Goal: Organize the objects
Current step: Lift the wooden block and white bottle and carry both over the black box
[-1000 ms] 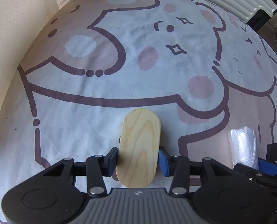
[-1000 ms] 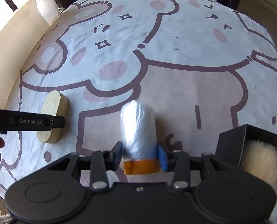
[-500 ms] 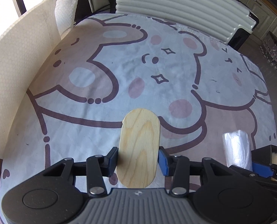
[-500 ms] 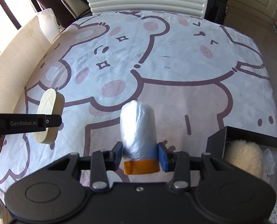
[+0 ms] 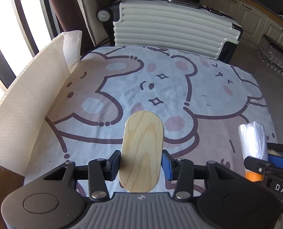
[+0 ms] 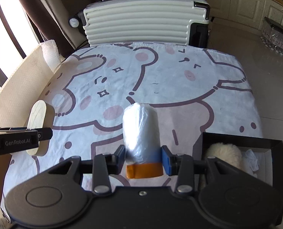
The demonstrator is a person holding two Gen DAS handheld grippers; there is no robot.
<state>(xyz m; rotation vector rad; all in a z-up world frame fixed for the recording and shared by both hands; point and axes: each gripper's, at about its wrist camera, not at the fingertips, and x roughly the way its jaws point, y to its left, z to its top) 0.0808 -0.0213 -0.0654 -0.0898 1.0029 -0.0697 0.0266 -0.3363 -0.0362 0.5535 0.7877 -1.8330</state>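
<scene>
Your left tool (image 5: 141, 163) holds the wooden oval block (image 5: 142, 150) at frame centre, above the worktop (image 5: 179, 87). Your right tool (image 6: 143, 157) holds the plastic bag roll (image 6: 140, 131) likewise. At that view's lower right sits an open box (image 6: 242, 139) with a fluffy ball (image 6: 224, 152) inside. A suitcase (image 5: 170, 30) stands behind the worktop, top centre.
</scene>
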